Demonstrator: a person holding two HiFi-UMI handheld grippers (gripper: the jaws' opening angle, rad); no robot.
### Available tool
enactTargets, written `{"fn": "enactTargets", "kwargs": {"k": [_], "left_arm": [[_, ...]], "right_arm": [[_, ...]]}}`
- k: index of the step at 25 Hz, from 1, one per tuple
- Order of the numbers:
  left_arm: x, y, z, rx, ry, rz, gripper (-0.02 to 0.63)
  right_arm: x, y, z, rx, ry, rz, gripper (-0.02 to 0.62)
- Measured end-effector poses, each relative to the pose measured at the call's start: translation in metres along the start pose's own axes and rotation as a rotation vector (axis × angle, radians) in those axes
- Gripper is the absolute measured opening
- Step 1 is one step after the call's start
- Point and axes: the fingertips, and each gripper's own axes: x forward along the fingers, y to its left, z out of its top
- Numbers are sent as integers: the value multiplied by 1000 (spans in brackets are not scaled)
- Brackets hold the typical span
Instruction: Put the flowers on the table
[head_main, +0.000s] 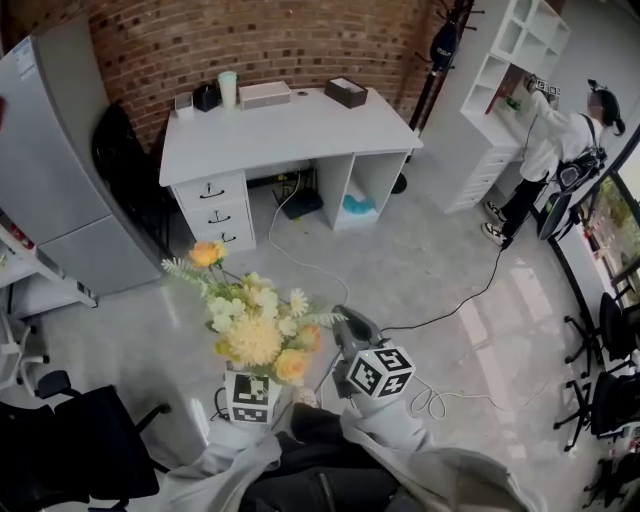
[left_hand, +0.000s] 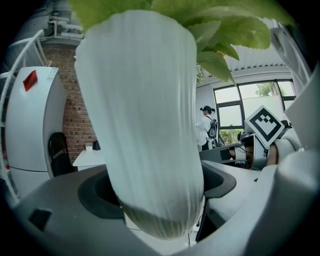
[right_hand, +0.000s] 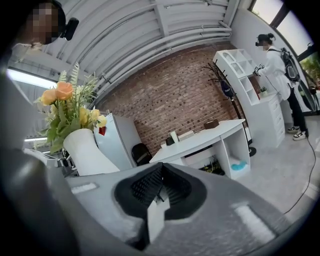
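A bunch of yellow and orange flowers (head_main: 255, 325) stands in a white ribbed vase (left_hand: 145, 130). My left gripper (left_hand: 155, 210) is shut on the lower part of the vase and holds it upright above the floor, and its marker cube (head_main: 250, 397) shows under the blooms. My right gripper (head_main: 350, 328) hangs just right of the flowers, its jaws shut with nothing between them (right_hand: 159, 182). The right gripper view shows the vase (right_hand: 85, 150) to its left. The white table (head_main: 290, 130) stands well ahead, against the brick wall.
On the table are a cup (head_main: 228, 88), a flat white box (head_main: 265, 95) and a dark box (head_main: 347, 92). A grey fridge (head_main: 60, 180) stands at the left and a black chair (head_main: 70, 450) at the lower left. A cable (head_main: 440, 310) crosses the floor. A person (head_main: 560, 140) stands at white shelves (head_main: 510, 60).
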Motion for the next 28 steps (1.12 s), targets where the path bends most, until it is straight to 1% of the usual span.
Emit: {"fn": "enactTargets", "kwargs": {"k": [6, 13, 19, 24, 28], "left_arm": [[50, 1, 9, 9, 2, -5, 453], [91, 4, 23, -1, 31, -20, 453], [103, 8, 14, 1, 29, -51, 453], [130, 18, 25, 1, 35, -51, 453], [144, 26, 15, 8, 29, -54, 453]], "right_arm": [[29, -33, 21, 6, -12, 20, 0], [50, -65, 40, 27, -16, -11, 0], [58, -70, 29, 32, -13, -24, -1], [77, -82, 42, 39, 0, -26, 0], [91, -88, 37, 26, 0, -24, -1]]}}
